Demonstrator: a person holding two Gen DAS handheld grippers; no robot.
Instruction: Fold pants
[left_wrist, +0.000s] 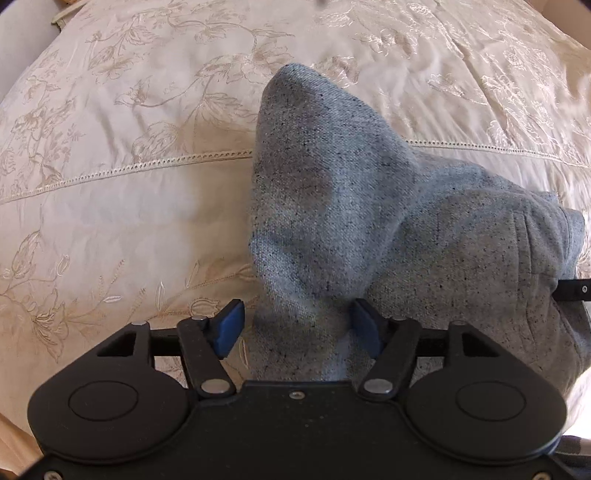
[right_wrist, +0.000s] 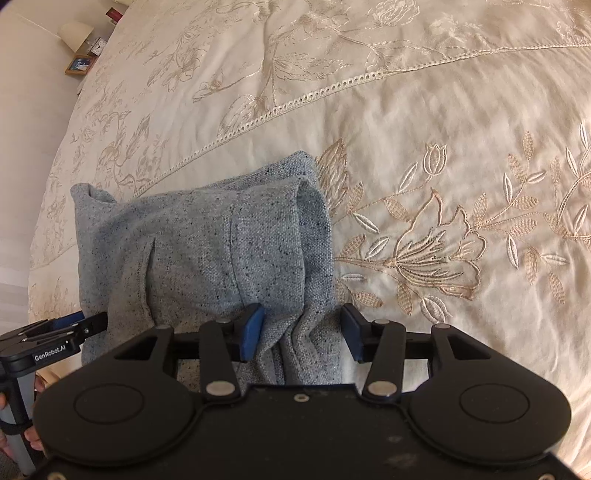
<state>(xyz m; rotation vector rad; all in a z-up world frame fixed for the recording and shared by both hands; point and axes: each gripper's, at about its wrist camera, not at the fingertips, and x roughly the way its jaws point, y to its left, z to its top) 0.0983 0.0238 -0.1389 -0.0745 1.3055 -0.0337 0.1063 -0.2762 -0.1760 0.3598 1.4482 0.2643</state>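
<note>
Hand-held gripper (right_wrist: 301, 332) astride folded pants (right_wrist: 207, 243)

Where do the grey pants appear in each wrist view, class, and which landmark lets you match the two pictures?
Left wrist view: the pants fill the centre and right, running down between the open left gripper.
Right wrist view: the pants lie centre-left, an edge between the open right gripper.
Shared landmark: the eyelet seam across the embroidered bedspread, behind the pants in both.
</note>
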